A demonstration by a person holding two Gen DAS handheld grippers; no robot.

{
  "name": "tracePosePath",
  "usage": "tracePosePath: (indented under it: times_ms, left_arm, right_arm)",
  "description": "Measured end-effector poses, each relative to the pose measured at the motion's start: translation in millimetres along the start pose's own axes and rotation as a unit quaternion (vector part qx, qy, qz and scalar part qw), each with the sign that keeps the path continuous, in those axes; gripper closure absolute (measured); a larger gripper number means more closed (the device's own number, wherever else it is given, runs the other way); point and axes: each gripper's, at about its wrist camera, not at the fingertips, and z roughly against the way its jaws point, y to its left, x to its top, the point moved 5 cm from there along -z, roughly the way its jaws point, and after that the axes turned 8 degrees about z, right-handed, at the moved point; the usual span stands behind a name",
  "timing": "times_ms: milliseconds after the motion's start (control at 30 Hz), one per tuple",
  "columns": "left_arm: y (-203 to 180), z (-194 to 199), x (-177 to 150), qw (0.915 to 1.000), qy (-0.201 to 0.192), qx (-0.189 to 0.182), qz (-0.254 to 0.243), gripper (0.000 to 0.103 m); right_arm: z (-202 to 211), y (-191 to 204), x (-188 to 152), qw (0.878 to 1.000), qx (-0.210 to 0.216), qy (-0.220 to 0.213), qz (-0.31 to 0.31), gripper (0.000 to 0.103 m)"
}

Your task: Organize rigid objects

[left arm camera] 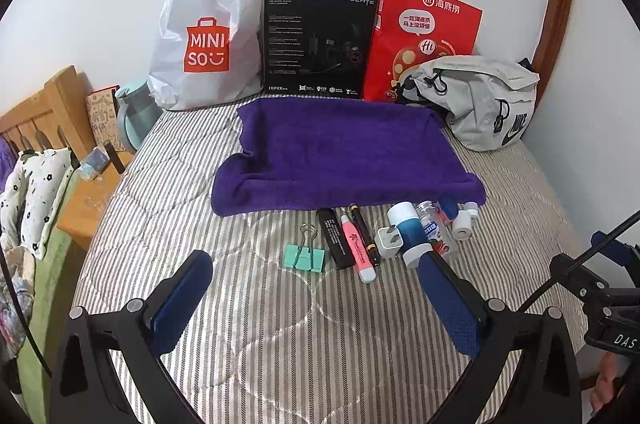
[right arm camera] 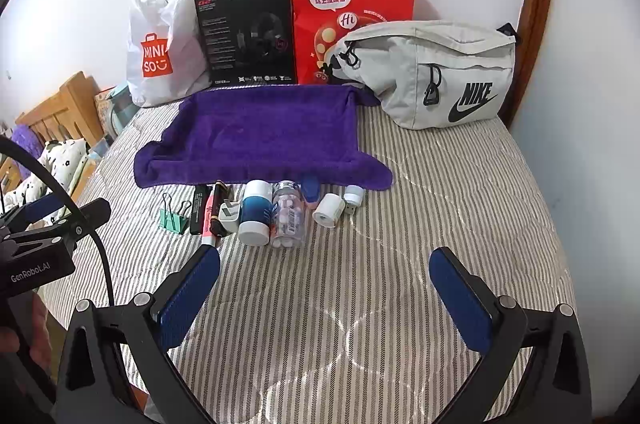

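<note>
A row of small items lies on the striped bed just in front of a purple towel (left arm camera: 340, 156) (right arm camera: 260, 136). From the left: a green binder clip (left arm camera: 306, 256) (right arm camera: 173, 218), a black stick (left arm camera: 335, 238), a pink highlighter (left arm camera: 358, 248), a black-and-gold pen (left arm camera: 363, 228), a white charger plug (left arm camera: 389, 241) (right arm camera: 230, 215), a blue-and-white bottle (left arm camera: 409, 232) (right arm camera: 256, 212), a clear pill jar (right arm camera: 287, 220), a white tape roll (right arm camera: 329, 210) and a small USB light (right arm camera: 354, 198). My left gripper (left arm camera: 316, 270) is open, short of the clip. My right gripper (right arm camera: 324, 270) is open, short of the jar.
Against the wall stand a white plastic bag (left arm camera: 204, 36), a black headset box (left arm camera: 318, 42), a red paper bag (left arm camera: 420, 36) and a grey waist bag (right arm camera: 436, 72). A wooden nightstand (left arm camera: 90, 200) and a teal kettle (left arm camera: 134, 116) sit left of the bed.
</note>
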Motion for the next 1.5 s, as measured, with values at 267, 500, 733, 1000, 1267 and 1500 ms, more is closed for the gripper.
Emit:
tracePosePath:
  times_ms: [267, 500, 733, 1000, 1267, 1500]
  left_arm:
    - [2.3, -0.6, -3.2, 1.0, 0.002, -0.002, 0.003, 0.0]
    - [2.9, -1.1, -2.7, 1.0, 0.004, -0.002, 0.003, 0.0]
    - [3.7, -2.5, -1.3, 1.0, 0.009, -0.002, 0.004, 0.0]
    - [3.4, -2.9, -0.8, 0.9999, 0.009, -0.001, 0.004, 0.0]
    - [3.6, -2.9, -0.8, 1.0, 0.009, 0.0, 0.003, 0.0]
    - [3.6, -3.4, -1.9, 0.9999, 0.01, -0.002, 0.005, 0.0]
  right_arm:
    - [1.6, -1.9, 0.9, 1.0, -0.001, 0.0, -0.002, 0.0]
    - [5.0, -2.7, 2.4, 1.0, 0.001, -0.004, -0.002, 0.0]
    - [6.9, -2.3, 2.5, 1.0, 0.002, -0.006, -0.002, 0.0]
    - [7.5, -0.8, 2.8, 1.0, 0.004, -0.006, 0.0, 0.0]
    - [8.2, 0.1, 2.7, 1.0, 0.003, -0.005, 0.001, 0.0]
    - [6.9, 0.4, 3.8, 1.0, 0.004, -0.005, 0.0, 0.0]
